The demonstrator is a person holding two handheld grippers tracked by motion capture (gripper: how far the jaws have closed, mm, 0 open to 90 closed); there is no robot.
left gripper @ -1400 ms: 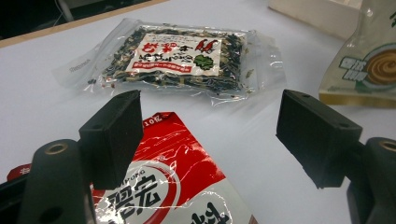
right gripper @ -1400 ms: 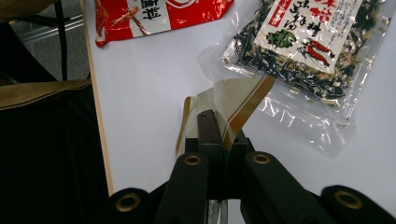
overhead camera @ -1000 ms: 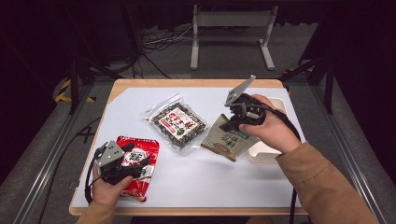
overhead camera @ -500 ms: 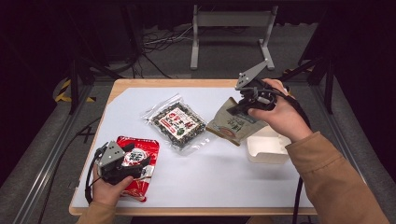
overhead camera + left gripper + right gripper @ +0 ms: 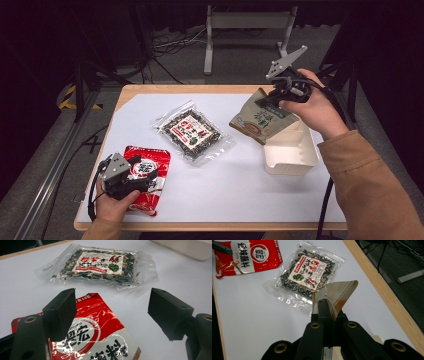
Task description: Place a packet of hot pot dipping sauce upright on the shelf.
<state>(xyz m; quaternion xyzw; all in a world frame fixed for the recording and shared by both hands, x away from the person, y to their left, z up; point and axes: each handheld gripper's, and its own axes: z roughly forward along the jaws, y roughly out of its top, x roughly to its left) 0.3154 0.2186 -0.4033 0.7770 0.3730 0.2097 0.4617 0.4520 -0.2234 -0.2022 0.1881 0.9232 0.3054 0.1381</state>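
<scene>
- My right gripper [image 5: 265, 100], at the upper right of the high view, has its jaws clamped on the top edge of a tan pouch [image 5: 260, 120].
- The tan pouch hangs tilted in the air, above the table [image 5: 240, 200], its lower corner over the far-left rim of a white tray [image 5: 292, 152].
- In my right gripper view the jaws [image 5: 327, 312] stand pressed together on the pouch's [image 5: 339, 296] shiny edge at the centre.
- A clear packet of dark dried flakes [image 5: 192, 131] lies flat at the middle of the high view, well apart from the tan pouch.
- A red sachet [image 5: 147, 180] lies at the lower left.
- My left gripper [image 5: 145, 179] rests over the red sachet, jaws apart; in my left gripper view they [image 5: 112, 312] gape above it [image 5: 100, 340], gripping nothing.
</scene>
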